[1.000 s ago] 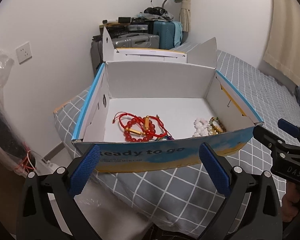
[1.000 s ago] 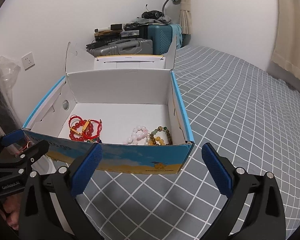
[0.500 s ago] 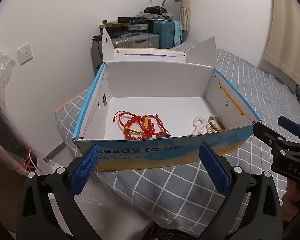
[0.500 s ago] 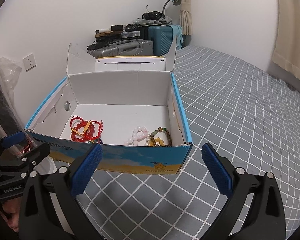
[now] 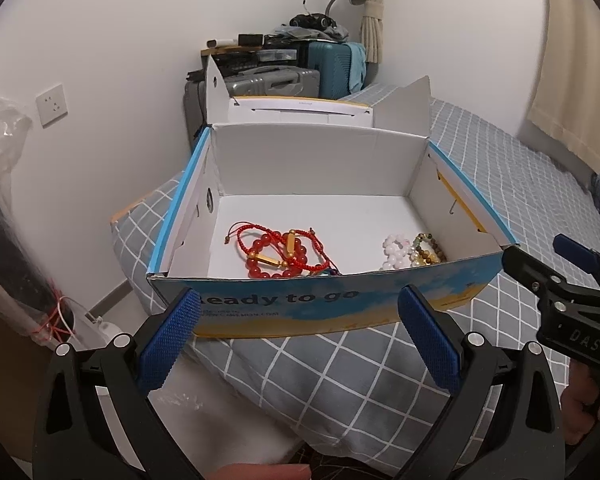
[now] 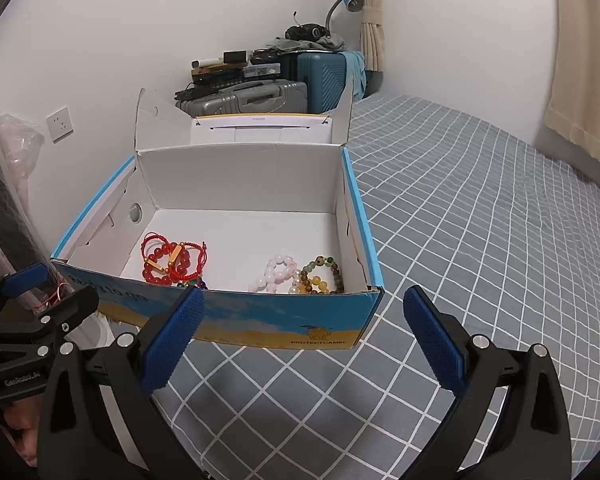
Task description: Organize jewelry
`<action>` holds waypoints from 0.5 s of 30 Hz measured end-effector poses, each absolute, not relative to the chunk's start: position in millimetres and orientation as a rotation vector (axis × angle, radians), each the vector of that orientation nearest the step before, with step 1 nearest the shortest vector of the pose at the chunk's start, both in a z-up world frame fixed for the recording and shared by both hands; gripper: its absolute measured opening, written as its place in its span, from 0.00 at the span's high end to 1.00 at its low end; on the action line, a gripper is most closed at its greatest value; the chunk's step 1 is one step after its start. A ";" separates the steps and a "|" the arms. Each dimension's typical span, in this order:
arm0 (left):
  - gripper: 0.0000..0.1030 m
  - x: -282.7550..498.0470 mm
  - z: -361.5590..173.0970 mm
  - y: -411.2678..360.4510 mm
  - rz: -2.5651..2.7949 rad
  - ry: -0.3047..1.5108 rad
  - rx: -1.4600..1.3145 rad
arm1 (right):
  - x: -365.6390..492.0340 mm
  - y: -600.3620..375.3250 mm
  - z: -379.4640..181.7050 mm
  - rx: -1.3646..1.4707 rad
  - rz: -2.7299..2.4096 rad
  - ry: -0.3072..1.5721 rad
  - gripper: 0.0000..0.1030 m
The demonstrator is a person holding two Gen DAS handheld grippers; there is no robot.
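An open white cardboard box (image 5: 296, 304) with blue edges stands on the bed (image 6: 480, 220); it also shows in the right wrist view (image 6: 284, 320). Inside lie red bracelets with gold tubes (image 5: 280, 252) (image 6: 168, 260) at the left, and a pink bead bracelet (image 5: 394, 250) (image 6: 276, 274) beside a green and amber bead bracelet (image 5: 430, 246) (image 6: 324, 276) at the right. My left gripper (image 5: 300, 340) is open and empty, just short of the box's front wall. My right gripper (image 6: 304, 340) is open and empty, also in front of the box.
The box's lid (image 5: 296, 106) stands folded back behind it. Suitcases (image 6: 256, 98) with clutter and a blue lamp (image 6: 348, 0) stand against the far wall. A wall socket (image 5: 51, 105) and plastic-wrapped items (image 5: 4, 200) are at the left. The grey checked bedspread stretches to the right.
Both grippers have drawn back and risen slightly, so the box sits a little lower and farther in both views. The jaws stay open. The jewelry has not moved.
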State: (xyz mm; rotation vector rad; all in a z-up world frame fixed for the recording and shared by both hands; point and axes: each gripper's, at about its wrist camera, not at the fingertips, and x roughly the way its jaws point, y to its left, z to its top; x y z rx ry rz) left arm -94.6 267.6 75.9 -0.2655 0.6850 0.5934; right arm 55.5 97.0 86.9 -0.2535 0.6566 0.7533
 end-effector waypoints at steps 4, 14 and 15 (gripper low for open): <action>0.06 -95.1 76.4 267.1 0.591 0.682 -0.268 | 55.2 97.2 86.5 -0.255 0.754 0.659 0.07; 0.06 -94.7 75.2 265.4 0.598 0.680 -0.261 | 54.6 96.9 83.8 -0.258 0.757 0.667 0.07; 0.06 -94.7 75.1 265.5 0.598 0.680 -0.261 | 54.4 96.8 83.4 -0.258 0.757 0.668 0.07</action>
